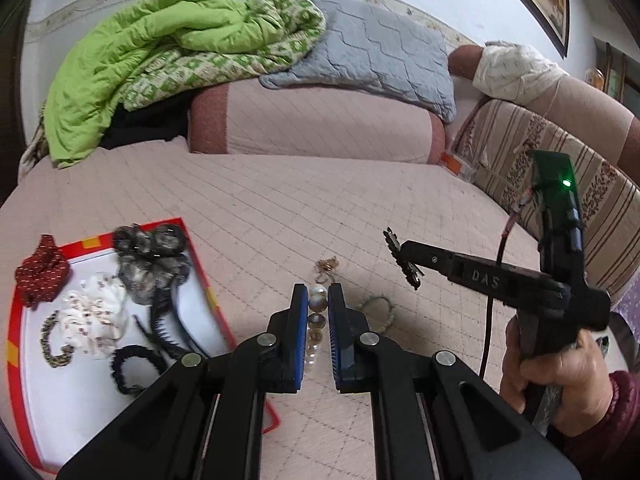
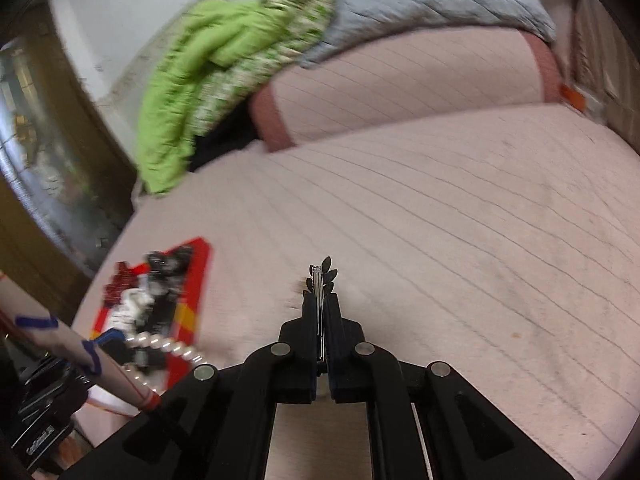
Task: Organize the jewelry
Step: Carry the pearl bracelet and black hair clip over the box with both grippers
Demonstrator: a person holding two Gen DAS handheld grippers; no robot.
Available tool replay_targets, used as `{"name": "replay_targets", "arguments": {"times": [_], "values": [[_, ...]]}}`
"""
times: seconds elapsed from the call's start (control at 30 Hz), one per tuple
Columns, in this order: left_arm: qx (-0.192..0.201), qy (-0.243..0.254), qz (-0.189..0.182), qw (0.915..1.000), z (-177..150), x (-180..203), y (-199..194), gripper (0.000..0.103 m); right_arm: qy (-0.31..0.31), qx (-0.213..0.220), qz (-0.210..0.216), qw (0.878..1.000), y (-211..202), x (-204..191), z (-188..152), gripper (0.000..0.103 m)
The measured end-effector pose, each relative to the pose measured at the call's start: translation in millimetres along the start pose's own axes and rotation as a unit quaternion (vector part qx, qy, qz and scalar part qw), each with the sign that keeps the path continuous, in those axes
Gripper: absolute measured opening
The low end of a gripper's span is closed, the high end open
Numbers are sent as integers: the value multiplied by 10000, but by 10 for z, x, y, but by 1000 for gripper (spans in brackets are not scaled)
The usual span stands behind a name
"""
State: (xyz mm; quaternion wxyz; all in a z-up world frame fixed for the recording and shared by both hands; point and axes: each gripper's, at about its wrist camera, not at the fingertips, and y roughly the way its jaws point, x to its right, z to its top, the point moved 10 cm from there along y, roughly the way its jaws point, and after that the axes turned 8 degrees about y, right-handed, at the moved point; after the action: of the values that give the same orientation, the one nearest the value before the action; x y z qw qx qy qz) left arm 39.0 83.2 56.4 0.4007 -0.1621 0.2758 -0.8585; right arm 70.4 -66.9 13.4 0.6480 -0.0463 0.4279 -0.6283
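My left gripper (image 1: 318, 292) is shut on a pearl necklace (image 1: 317, 305), whose beads line up between the blue pads and hang below. In the right wrist view the same pearl strand (image 2: 168, 346) dangles over the tray. My right gripper (image 2: 320, 300) is shut on a dark leaf-shaped hair clip (image 2: 321, 276); the left wrist view shows that clip (image 1: 402, 258) held above the bed at the right. A red-rimmed white tray (image 1: 200, 264) at the left holds scrunchies, a black claw clip and a beaded bracelet. A gold chain (image 1: 326, 266) and a green bead bracelet (image 1: 378, 306) lie on the pink quilt.
A person's hand (image 1: 536, 364) holds the right gripper's handle. A pink bolster (image 1: 316, 120), a green quilt (image 1: 160, 48) and a grey pillow (image 1: 376, 52) are piled at the far side. A striped cushion (image 1: 552, 160) borders the right. A wooden door (image 2: 36, 160) stands at the left.
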Motion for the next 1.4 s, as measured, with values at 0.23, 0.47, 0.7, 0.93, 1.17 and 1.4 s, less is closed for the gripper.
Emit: {"name": "replay_targets", "arguments": {"times": [0.23, 0.47, 0.7, 0.93, 1.17, 1.4], "values": [[146, -274, 386, 9988, -64, -455, -386, 10, -584, 49, 617, 9964, -39, -787, -279, 4], [67, -714, 942, 9930, -376, -1150, -722, 10, -1193, -244, 1073, 9867, 46, -1459, -741, 4], [-403, -1331, 1261, 9822, -863, -1778, -694, 10, -1593, -696, 1384, 9750, 224, -1923, -1178, 4], [-538, -1708, 1494, 9724, -1047, -2132, -688, 10, -1697, -1034, 1483, 9688, 485, -2162, -1405, 4], [-674, -1811, 1751, 9654, -1156, -2361, -694, 10, -1922, -1283, 1485, 9615, 678, -2410, -1647, 4], [-743, -1929, 1946, 9589, -1217, -2501, -723, 10, -1840, -1487, 1408, 9614, 842, -2406, -1737, 5]]}}
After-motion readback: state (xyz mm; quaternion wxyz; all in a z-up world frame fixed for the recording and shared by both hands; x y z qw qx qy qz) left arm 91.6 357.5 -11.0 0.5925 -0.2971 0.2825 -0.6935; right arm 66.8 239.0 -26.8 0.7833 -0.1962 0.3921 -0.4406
